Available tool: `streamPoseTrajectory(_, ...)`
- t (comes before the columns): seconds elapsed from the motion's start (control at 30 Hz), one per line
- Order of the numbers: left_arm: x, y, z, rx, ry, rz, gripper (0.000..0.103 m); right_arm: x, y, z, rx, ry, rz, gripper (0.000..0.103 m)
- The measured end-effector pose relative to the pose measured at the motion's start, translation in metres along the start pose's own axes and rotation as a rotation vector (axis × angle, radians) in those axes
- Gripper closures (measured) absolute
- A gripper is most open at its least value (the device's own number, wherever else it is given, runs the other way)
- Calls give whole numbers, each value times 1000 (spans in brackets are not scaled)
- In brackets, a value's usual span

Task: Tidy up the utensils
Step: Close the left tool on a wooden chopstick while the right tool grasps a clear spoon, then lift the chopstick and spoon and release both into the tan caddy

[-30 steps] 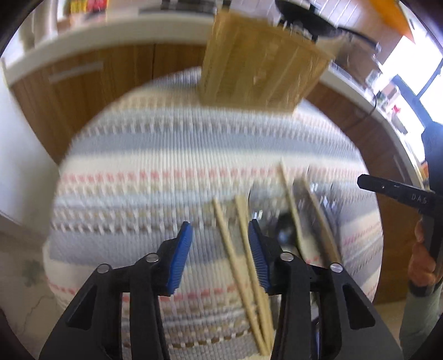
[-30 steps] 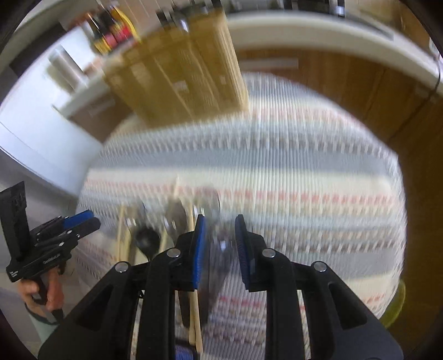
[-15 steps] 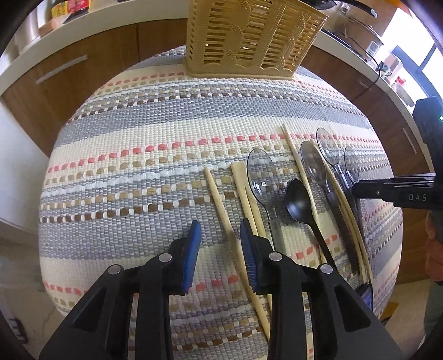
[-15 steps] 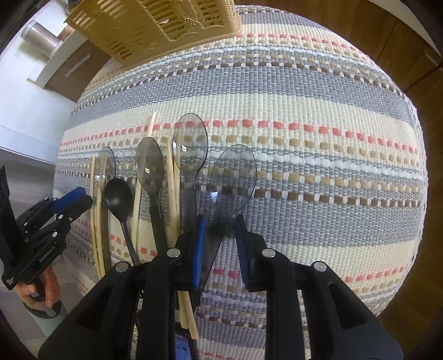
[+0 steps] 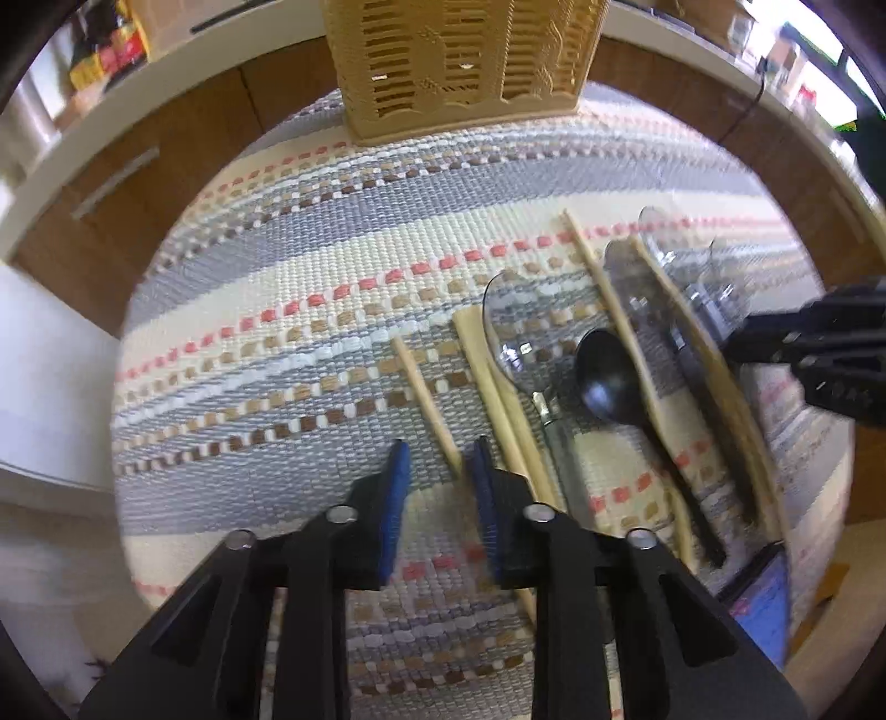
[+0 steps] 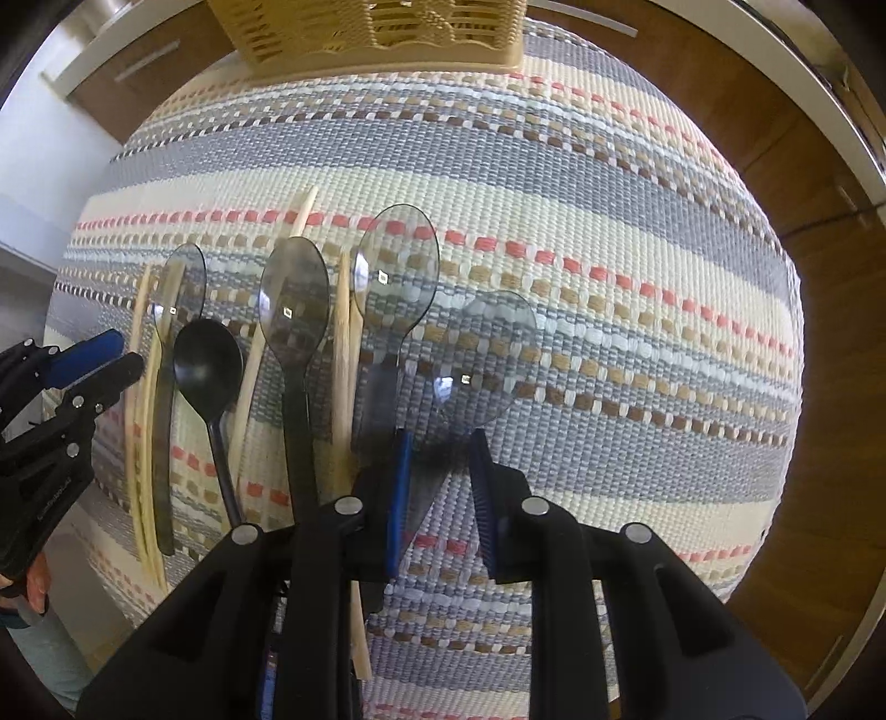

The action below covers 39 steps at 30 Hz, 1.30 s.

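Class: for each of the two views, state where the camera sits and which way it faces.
Left wrist: on the left tongs, facing steeply down at a chopstick; jaws closing around it.
Right wrist: on the right tongs, facing down at a clear spoon; jaws closing.
Shared: striped mat, tan basket, black spoon.

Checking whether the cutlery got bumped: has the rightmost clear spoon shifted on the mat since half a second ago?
No. In the right wrist view the clear spoon overlies the same pattern of the striped mat; the right gripper has closed in on its handle.
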<state>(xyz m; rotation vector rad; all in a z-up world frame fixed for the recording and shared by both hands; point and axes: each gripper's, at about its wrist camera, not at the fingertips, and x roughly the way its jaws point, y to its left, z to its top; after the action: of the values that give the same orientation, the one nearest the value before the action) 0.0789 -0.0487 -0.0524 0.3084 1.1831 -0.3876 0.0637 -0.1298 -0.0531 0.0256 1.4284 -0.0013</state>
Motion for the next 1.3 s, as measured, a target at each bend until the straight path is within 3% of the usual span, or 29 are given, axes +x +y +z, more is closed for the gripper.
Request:
streamPoseTrajectory(0.07,0,-4,-1,21,-4,32,95,-1,2,-1,-13,-10,9,92)
streamPoseTrajectory(0.2,-1,1,0,2,-27,9,101,-4,-5,-1,-9,-26,34,93)
streamPoseTrajectory(0.43,-1,23,15,-80,-110,16,101,-7,-29,12,9,-76,-14,93)
streamPoseTrajectory(0.7,11,38,26,-100,-106,10,100,-5,-42,28,13,-89,1,93)
streamPoseTrajectory(0.8,11,37,24,-84,-97,16,96,-6,-52,33,9,-75,12,92)
streamPoseTrajectory(0.87,11,35,24,-71,-77,-4,80,-5,-57,35,9,-62,26,92)
streamPoseTrajectory(0.97,13,28,25,-31,-50,22,78,-1,-68,42,7,-48,41,91)
streamPoseTrajectory(1.03,13,22,26,-17,-40,37,82,-1,-66,41,-1,-38,37,91)
streamPoseTrajectory(1.1,12,14,28,-4,-37,45,99,-2,-69,38,-11,-35,25,92)
streamPoseTrajectory(1.17,11,6,27,15,-53,83,99,-2,-65,36,-31,-46,2,92)
streamPoseTrajectory(1.3,3,3,24,-6,-114,69,99,-5,-59,30,-48,-80,6,93)
